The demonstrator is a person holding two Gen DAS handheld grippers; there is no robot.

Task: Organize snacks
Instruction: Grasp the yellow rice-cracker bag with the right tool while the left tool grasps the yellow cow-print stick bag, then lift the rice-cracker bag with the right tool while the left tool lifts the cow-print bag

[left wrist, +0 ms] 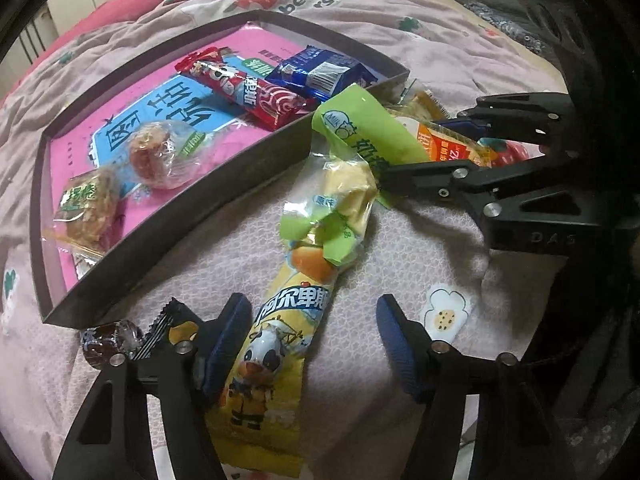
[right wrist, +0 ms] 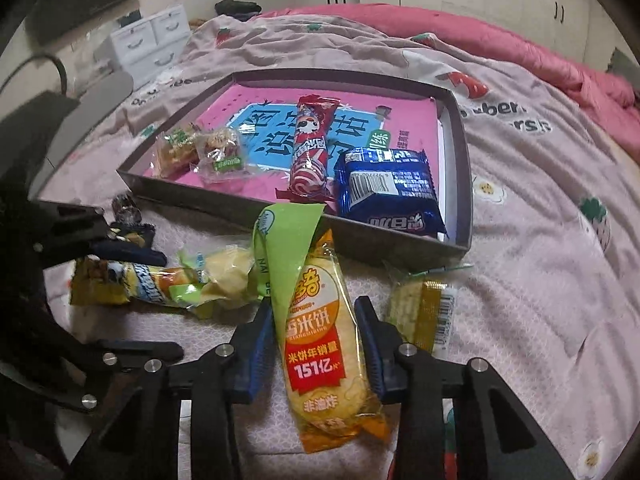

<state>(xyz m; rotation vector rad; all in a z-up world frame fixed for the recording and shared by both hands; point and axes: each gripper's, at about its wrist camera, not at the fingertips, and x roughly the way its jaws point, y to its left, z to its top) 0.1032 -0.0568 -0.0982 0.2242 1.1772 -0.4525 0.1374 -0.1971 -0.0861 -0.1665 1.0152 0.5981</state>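
A shallow grey box [left wrist: 180,216] with a pink printed floor lies on the bed. It holds a red candy stick [left wrist: 248,92], a blue cookie pack [left wrist: 320,72] and two clear-wrapped cakes [left wrist: 160,156]. My left gripper [left wrist: 312,336] is open astride a yellow cow-print candy stick [left wrist: 280,320]; only the left pad is near it. My right gripper [right wrist: 316,336] is shut on an orange rice cracker pack [right wrist: 320,344], a blue pad against each side. A green packet [right wrist: 288,236] leans across that pack's top end, in front of the box [right wrist: 224,200].
A pale yellow cake in a torn green wrapper [left wrist: 348,188] lies on the candy stick's far end. A small dark wrapped sweet [left wrist: 108,340] sits by my left finger. A gold-wrapped cracker [right wrist: 424,308] lies right of the right gripper. White drawers [right wrist: 152,40] stand beyond the pink quilt.
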